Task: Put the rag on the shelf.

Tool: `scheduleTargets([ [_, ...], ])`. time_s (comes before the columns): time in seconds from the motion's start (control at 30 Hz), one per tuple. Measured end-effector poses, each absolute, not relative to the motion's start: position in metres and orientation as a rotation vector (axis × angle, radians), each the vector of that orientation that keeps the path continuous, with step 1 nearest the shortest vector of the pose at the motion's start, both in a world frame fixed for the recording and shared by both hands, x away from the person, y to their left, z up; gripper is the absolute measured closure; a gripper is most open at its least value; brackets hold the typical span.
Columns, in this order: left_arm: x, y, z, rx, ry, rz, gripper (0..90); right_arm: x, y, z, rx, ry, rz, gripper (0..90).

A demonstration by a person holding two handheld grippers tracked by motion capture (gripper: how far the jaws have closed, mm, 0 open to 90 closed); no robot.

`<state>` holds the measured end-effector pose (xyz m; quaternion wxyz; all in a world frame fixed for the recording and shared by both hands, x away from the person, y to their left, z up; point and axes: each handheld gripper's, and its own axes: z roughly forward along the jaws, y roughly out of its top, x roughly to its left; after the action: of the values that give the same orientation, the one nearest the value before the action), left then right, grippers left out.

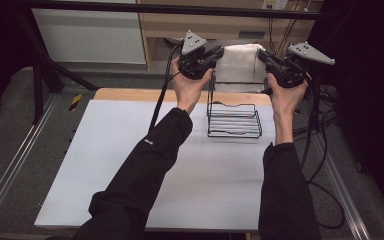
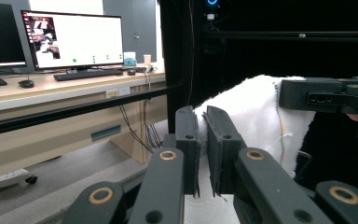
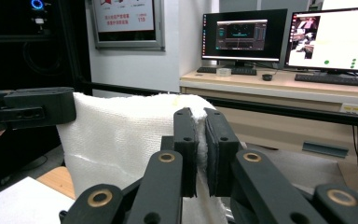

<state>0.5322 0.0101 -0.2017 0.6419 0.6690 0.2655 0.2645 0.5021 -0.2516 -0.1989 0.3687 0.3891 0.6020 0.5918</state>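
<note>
Towel: a white towel [image 1: 240, 62] is hanging stretched between both grippers, above and behind the wire rack [image 1: 234, 120].
Left gripper [image 1: 219, 53]: is pinching the towel's left corner, jaws clamped.
Right gripper [image 1: 263, 55]: is pinching the right corner, jaws clamped.

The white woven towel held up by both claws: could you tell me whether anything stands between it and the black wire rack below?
Nothing visible does. The white woven towel hangs stretched between the left claw and right claw, above the far end of the black wire rack.

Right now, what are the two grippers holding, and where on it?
A white towel, stretched between them above the wire rack: left gripper pinches one top corner, right gripper the other.
</note>
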Motion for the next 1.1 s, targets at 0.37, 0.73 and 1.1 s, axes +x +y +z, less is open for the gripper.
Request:
scheduleTargets([
  [0.37,0.527,-0.002,-0.211,1.552,0.582,0.588,83.7,0.497,-0.263,-0.208,1.024,1.542,1.504,84.8],
  [0.73,0.525,-0.008,-0.217,1.570,0.569,0.576,83.7,0.495,-0.271,-0.215,1.045,1.539,1.503,84.7],
  [1.1,0.523,-0.005,-0.222,1.579,0.564,0.565,83.7,0.494,-0.270,-0.222,1.048,1.551,1.509,84.6],
])
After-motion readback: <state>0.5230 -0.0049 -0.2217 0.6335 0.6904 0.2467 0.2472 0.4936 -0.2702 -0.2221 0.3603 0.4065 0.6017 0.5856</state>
